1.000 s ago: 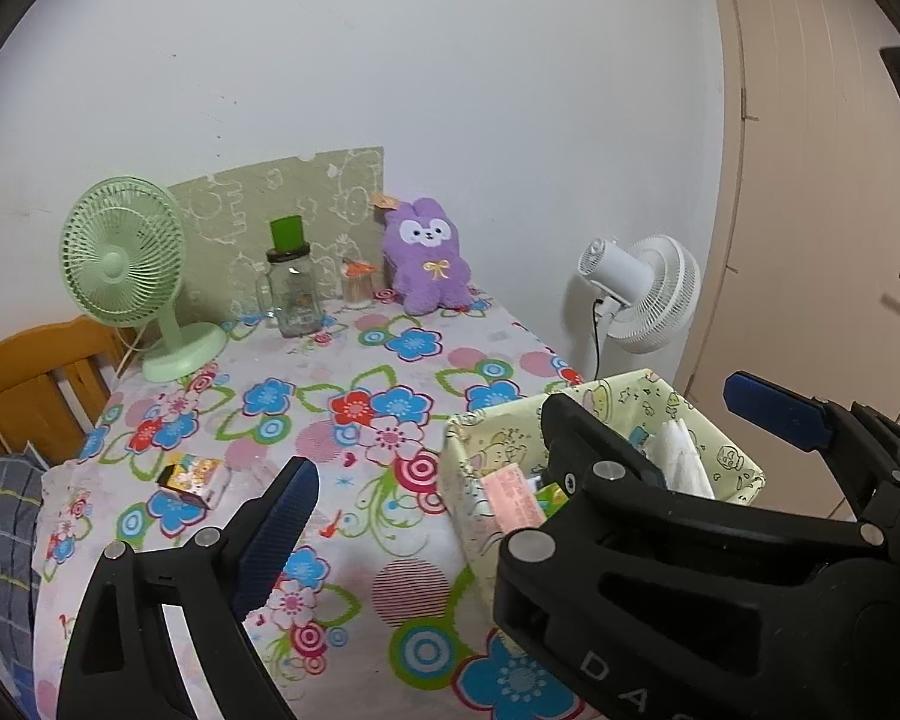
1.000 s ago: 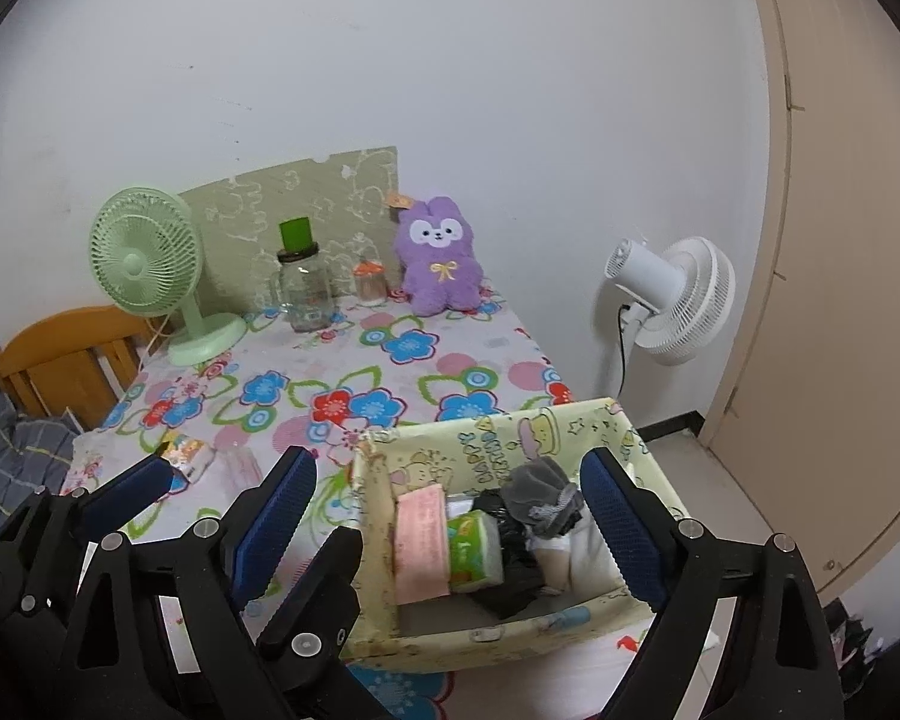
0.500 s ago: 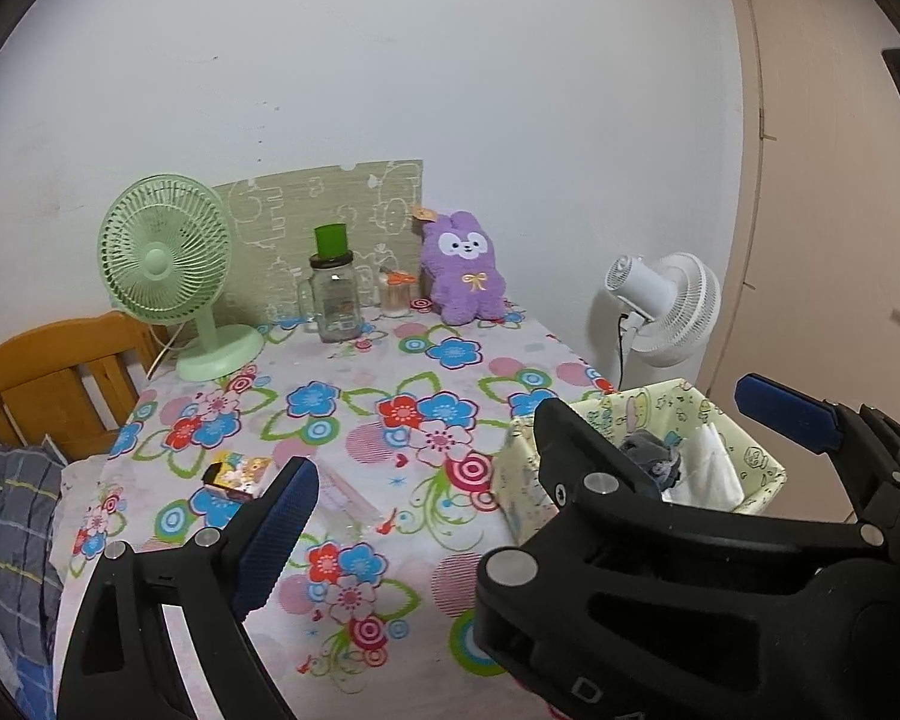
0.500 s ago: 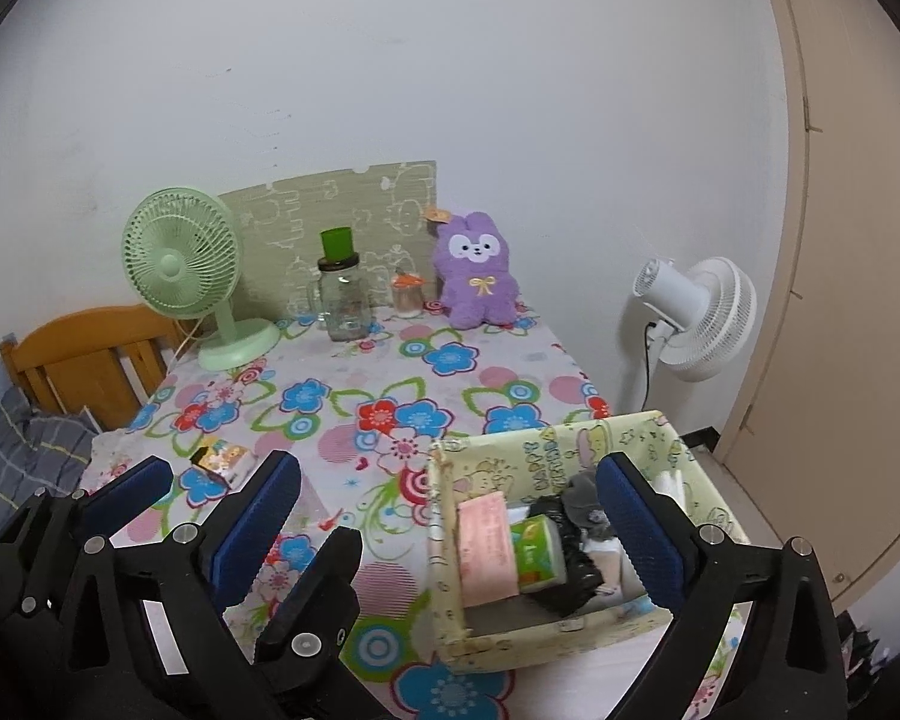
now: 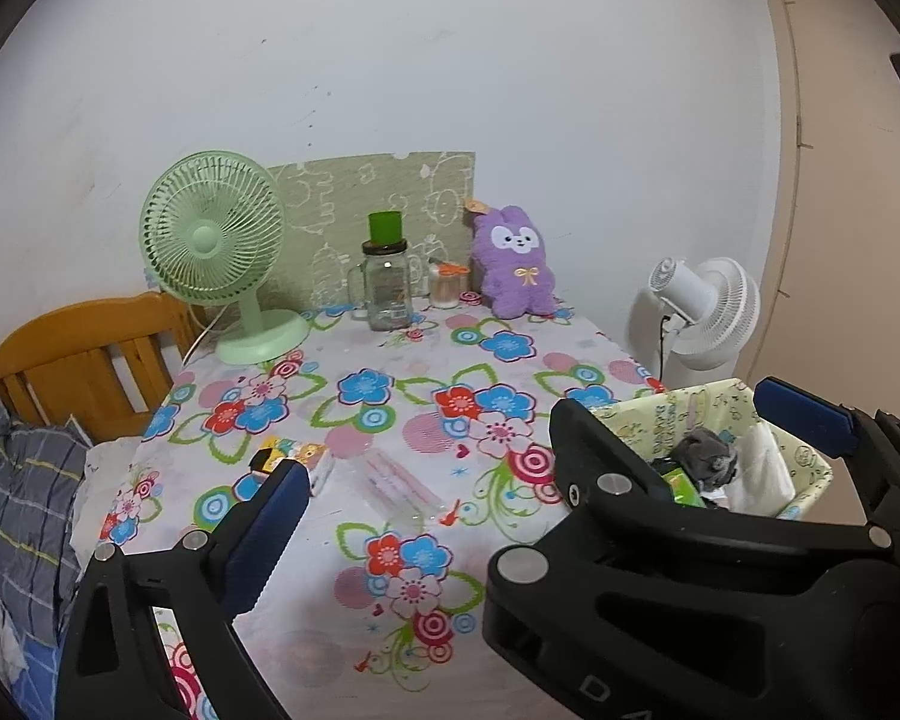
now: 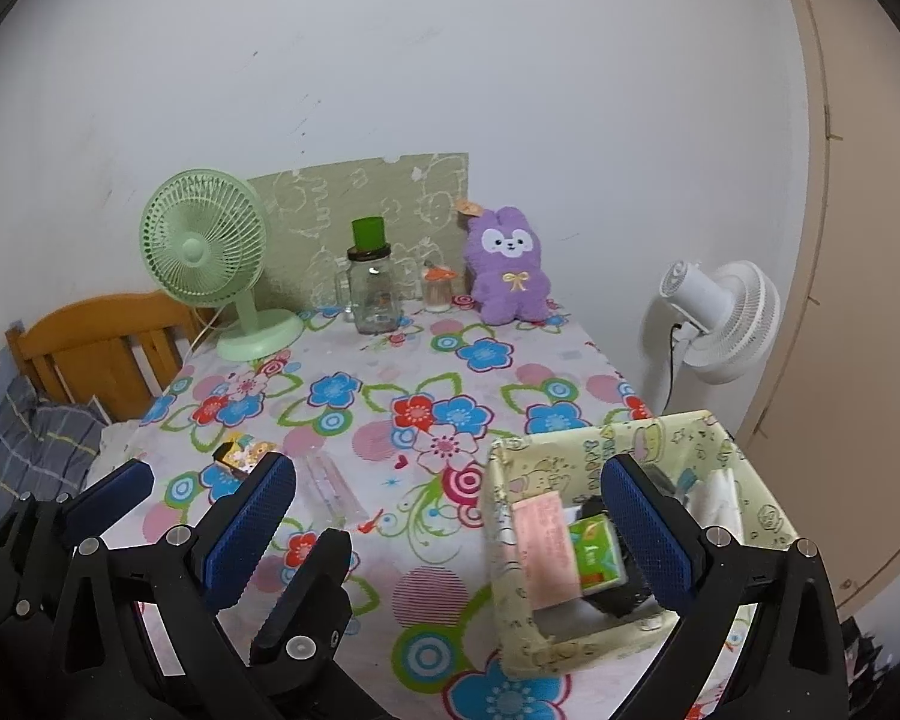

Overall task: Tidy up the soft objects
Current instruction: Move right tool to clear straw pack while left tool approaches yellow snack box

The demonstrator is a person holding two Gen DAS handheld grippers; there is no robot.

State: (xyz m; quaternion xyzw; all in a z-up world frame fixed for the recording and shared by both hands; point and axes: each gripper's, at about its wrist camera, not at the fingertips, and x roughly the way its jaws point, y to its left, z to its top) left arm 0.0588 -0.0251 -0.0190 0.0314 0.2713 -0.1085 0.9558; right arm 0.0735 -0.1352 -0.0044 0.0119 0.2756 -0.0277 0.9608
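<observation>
Hovering over the near edge of the desk (image 6: pixel 390 360) with both tools spread wide and gripping nothing: left tool (image 5: pixel 534 462) gaping at 6 o'clock in its own view, right tool (image 6: pixel 450 516) likewise splayed, its right pad hanging above the fabric basket (image 6: pixel 744 456). Sitting at 4 o'clock on the floral cloth, that basket, holding a pink pack (image 6: pixel 546 546), a green carton (image 6: pixel 597 546), something dark and a white cloth (image 6: pixel 720 498); from the left view, a grey bundle (image 5: pixel 705 462) showing inside too. Leaning upright at 12 o'clock against the back panel, the purple plush bunny (image 6: pixel 510 267), well apart from the basket. Standing just beside it, a small jar (image 6: pixel 438 288), then a glass mug jar with green cup (image 6: pixel 372 282) on top, then the green fan (image 6: pixel 210 264) at 10 o'clock. Lying near the left pad, a small cartoon packet (image 6: pixel 240 450) and a clear sleeve (image 6: pixel 330 486). Off the desk at 2 o'clock, a white fan (image 6: pixel 714 312).
</observation>
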